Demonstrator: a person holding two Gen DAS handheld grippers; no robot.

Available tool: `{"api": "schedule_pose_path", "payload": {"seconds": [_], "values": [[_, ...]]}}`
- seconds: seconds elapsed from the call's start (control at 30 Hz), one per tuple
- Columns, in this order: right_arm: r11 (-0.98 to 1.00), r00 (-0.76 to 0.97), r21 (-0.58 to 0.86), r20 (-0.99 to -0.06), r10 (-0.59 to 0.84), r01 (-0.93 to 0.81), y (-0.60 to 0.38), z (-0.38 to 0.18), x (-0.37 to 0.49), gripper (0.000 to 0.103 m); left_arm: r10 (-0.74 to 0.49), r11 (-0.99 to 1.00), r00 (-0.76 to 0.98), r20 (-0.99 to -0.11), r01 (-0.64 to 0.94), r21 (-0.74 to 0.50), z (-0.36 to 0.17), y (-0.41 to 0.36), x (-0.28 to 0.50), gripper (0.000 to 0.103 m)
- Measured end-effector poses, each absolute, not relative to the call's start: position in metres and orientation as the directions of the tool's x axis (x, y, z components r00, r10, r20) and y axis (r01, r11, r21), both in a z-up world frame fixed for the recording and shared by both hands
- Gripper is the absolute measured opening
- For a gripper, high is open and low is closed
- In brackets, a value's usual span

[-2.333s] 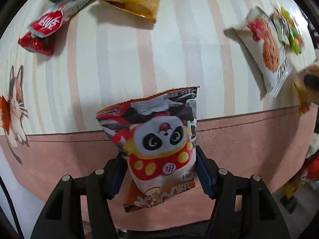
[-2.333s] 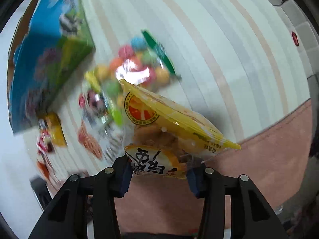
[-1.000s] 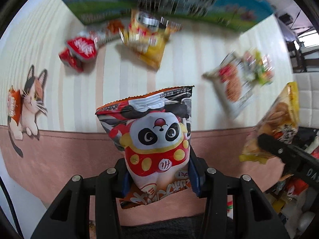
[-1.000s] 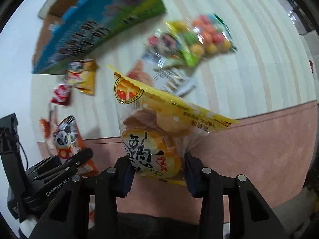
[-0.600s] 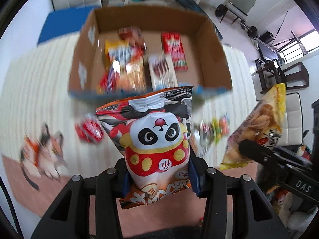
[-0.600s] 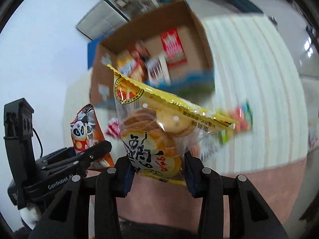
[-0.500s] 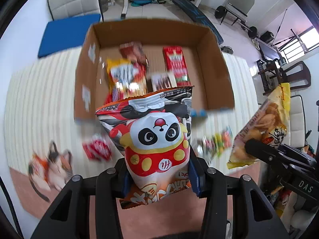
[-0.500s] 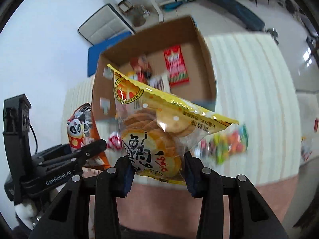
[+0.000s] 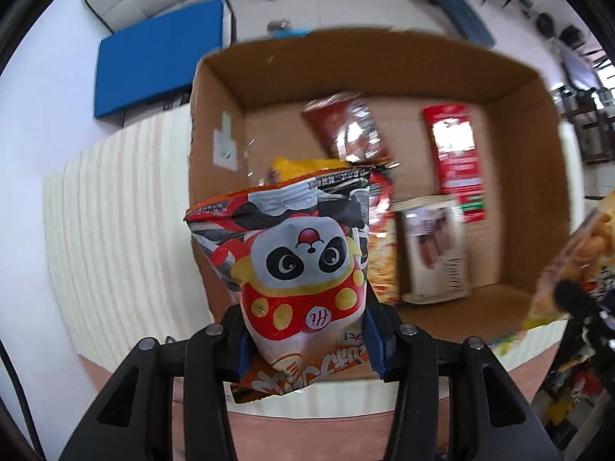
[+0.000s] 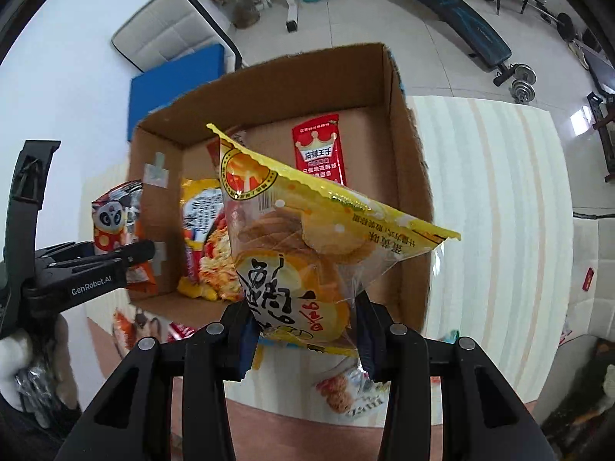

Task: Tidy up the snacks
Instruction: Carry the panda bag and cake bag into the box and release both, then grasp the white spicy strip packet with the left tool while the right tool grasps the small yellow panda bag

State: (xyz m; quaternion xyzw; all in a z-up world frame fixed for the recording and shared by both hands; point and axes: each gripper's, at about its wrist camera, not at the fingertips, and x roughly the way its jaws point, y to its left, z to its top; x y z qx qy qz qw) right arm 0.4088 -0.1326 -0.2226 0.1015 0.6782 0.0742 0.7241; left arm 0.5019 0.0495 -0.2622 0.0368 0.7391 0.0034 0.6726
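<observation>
Both tongs loaded. My left tongs (image 9: 305,340) are clamped on the panda snack bag (image 9: 296,265), my right tongs (image 10: 305,340) on the yellow biscuit pack (image 10: 307,246). Both bags hang above the open cardboard box (image 10: 407,176) on the striped desk (image 10: 499,199). In the box: a red crown packet (image 10: 319,157) and a noodle pack (image 10: 209,242).

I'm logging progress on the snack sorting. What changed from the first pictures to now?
Both grippers carried their packets from above the striped tablecloth to over the cardboard box. Nothing was released: the left gripper still clamps the panda bag, the right gripper the yellow biscuit packet.
</observation>
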Motion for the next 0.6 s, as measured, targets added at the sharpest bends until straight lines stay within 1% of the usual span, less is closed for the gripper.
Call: {"api": "schedule_pose_path", "payload": {"seconds": [0.17,0.23,0.27,0.3,0.33,0.37,0.47,0.5,0.53,0.6], "values": [[0.973,0.0,0.229,-0.973,0.229,0.01,-0.121,-0.247,0.425,0.046,0.106,0.993,-0.178,-0.978,0.063,0.097,-0.294,0.059,0.502,0.045],[0.975,-0.051,0.224,-0.973,0.224,0.008,-0.119,-0.26,0.426,0.049,0.108,0.994,-0.209,-0.972,0.057,0.098,-0.305,0.061,0.502,0.047],[0.98,-0.067,0.197,-0.978,0.197,0.008,-0.118,-0.266,0.427,0.065,0.111,0.993,-0.216,-0.97,0.047,0.104,-0.309,0.063,0.501,0.057],[0.985,-0.062,0.171,-0.983,0.17,-0.004,-0.117,-0.268,0.428,0.086,0.121,0.993,-0.219,-0.968,0.042,0.114,-0.312,0.064,0.5,0.068],[0.988,-0.055,0.151,-0.987,0.15,-0.019,-0.115,-0.271,0.428,0.09,0.109,0.994,-0.211,-0.971,0.031,0.105,-0.312,0.066,0.5,0.072],[0.988,-0.056,0.153,-0.987,0.151,-0.02,-0.114,-0.272,0.429,0.09,0.093,0.996,-0.205,-0.974,0.022,0.09,-0.312,0.066,0.499,0.074],[0.983,-0.068,0.185,-0.98,0.184,-0.002,-0.115,-0.276,0.429,0.09,0.065,0.998,-0.189,-0.98,0.012,0.064,-0.311,0.066,0.497,0.075],[0.982,-0.064,0.187,-0.98,0.187,0.004,-0.116,-0.276,0.429,0.09,0.061,0.998,-0.191,-0.98,0.014,0.06,-0.311,0.066,0.496,0.08],[0.982,-0.062,0.186,-0.981,0.186,0.006,-0.116,-0.276,0.43,0.09,0.061,0.998,-0.188,-0.98,0.006,0.061,-0.309,0.067,0.495,0.084],[0.98,-0.058,0.196,-0.979,0.197,0.016,-0.116,-0.274,0.429,0.09,0.033,0.999,-0.18,-0.983,0.0,0.033,-0.305,0.065,0.494,0.085]]}}
